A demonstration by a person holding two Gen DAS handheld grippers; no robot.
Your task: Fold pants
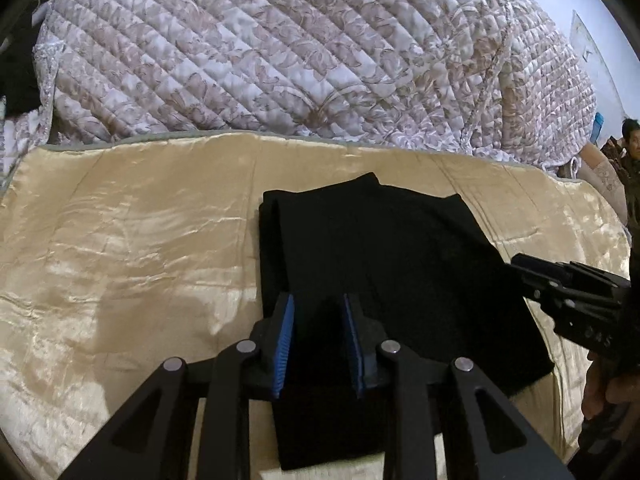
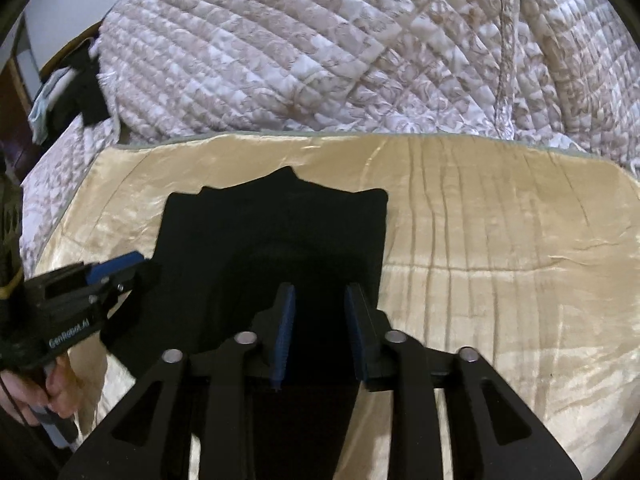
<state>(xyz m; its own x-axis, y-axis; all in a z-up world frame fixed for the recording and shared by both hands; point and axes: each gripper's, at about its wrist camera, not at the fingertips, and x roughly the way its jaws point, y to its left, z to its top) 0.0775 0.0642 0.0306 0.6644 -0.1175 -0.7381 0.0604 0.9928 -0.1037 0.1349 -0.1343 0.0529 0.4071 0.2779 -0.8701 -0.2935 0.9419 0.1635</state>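
The pants (image 1: 384, 264) lie as a black folded stack on the gold sheet (image 1: 120, 240), centred in the left wrist view and running from 12 o'clock down to 6 o'clock under the jaws. The far edge is uneven, with one peak at 12 o'clock and the layers not squared. The near end passes beneath both grippers and out of frame.

Judgement: the step in hand appears to be a fold of the near end over the stack. To do it well, each gripper should take the near corners through every layer, lift evenly, carry both sides at equal pace, and lay the edge flush with the far edge. The slippery sheet may drag; keep the lift clear of it.

The left gripper (image 1: 319, 340) has its jaws partly apart, blue pads (image 1: 282, 344) visible on both sides, dark cloth in the gap; whether the pads press it cannot be told. The right gripper (image 2: 319, 332) stands likewise, jaws partly apart over the cloth at 6 o'clock, contact unclear.

A quilt (image 1: 280, 48) is heaped beyond the sheet at 12 o'clock. A person (image 1: 632, 148) sits at 3 o'clock.
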